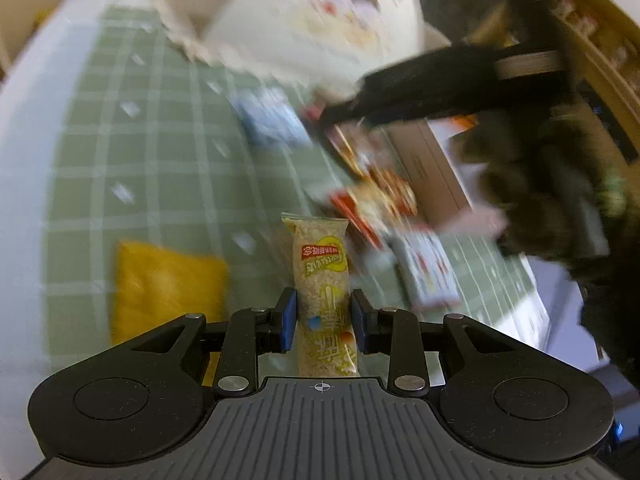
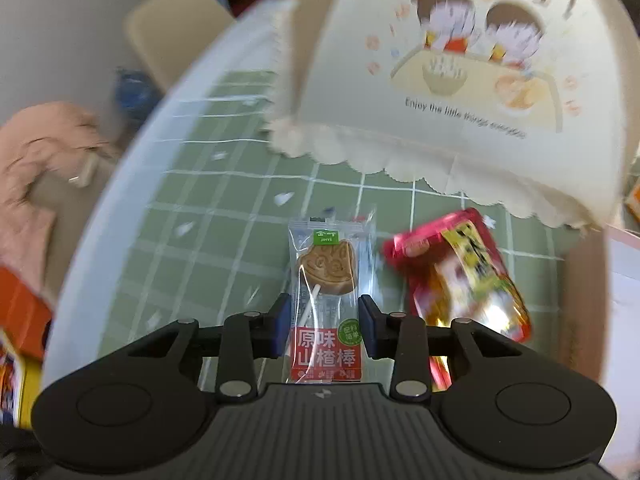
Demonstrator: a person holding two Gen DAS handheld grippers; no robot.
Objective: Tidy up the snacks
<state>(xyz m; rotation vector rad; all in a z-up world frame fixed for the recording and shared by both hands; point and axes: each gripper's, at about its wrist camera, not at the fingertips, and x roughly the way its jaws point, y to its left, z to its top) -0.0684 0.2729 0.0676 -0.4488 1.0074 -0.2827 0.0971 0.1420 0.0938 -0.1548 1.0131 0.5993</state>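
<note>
My left gripper [image 1: 324, 316] is shut on a long clear packet of pale rice crisp [image 1: 320, 280], which stands up between the blue pads above the green checked cloth [image 1: 140, 152]. My right gripper [image 2: 325, 326] is shut on a clear lollipop packet [image 2: 326, 276] with a brown lollipop and a red label. A cream fabric basket [image 2: 440, 80] with a cartoon print hangs close ahead of the right gripper. The same basket [image 1: 320, 20] fills the top of the left wrist view.
A yellow packet [image 1: 168, 288] lies left of the left gripper. Red packets [image 1: 372, 172], a blue one [image 1: 276, 116] and a white one [image 1: 428, 276] lie to its right beside a cardboard box [image 1: 432, 164]. A red foil packet [image 2: 460, 276] lies right of the lollipop. A pink cloth [image 2: 36, 168] sits beyond the table's white rim [image 2: 132, 152].
</note>
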